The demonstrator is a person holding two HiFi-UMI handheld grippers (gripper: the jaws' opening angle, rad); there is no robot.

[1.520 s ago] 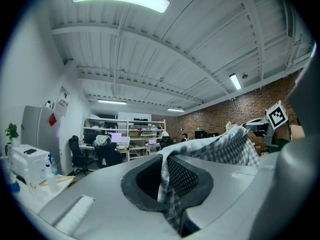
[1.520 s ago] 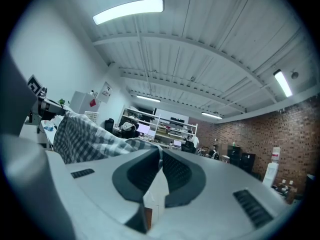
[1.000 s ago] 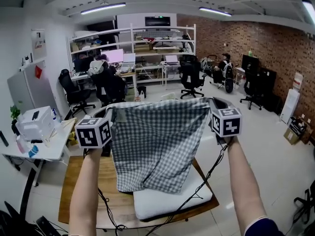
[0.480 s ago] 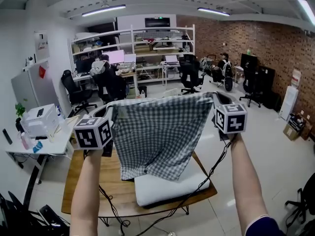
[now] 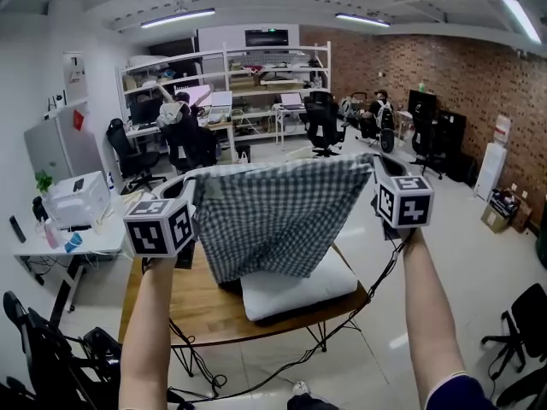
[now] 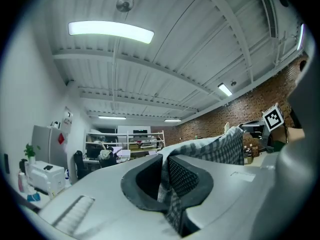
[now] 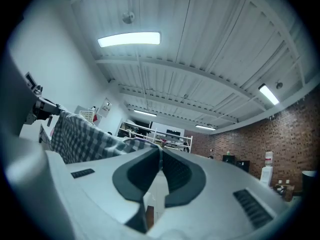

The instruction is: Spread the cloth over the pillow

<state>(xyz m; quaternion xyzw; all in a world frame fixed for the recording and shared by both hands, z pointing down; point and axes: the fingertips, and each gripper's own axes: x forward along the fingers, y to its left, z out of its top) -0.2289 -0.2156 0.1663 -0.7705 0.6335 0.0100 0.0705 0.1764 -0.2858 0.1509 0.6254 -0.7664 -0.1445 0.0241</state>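
holding: left gripper [image 6: 167, 176] and right gripper [image 7: 159, 168], each clamped on one top corner of the cloth [image 5: 273, 216]
pillow [image 5: 299, 289]: on the table [image 5: 188, 307], below the hanging cloth, probably slightly ahead of it

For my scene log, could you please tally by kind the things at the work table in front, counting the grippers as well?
checked cloth: 1
white pillow: 1
wooden table: 1
grippers: 2 (left gripper, right gripper)
Total: 5

The cloth [image 5: 273, 216] hides part of the pillow [image 5: 295, 293].
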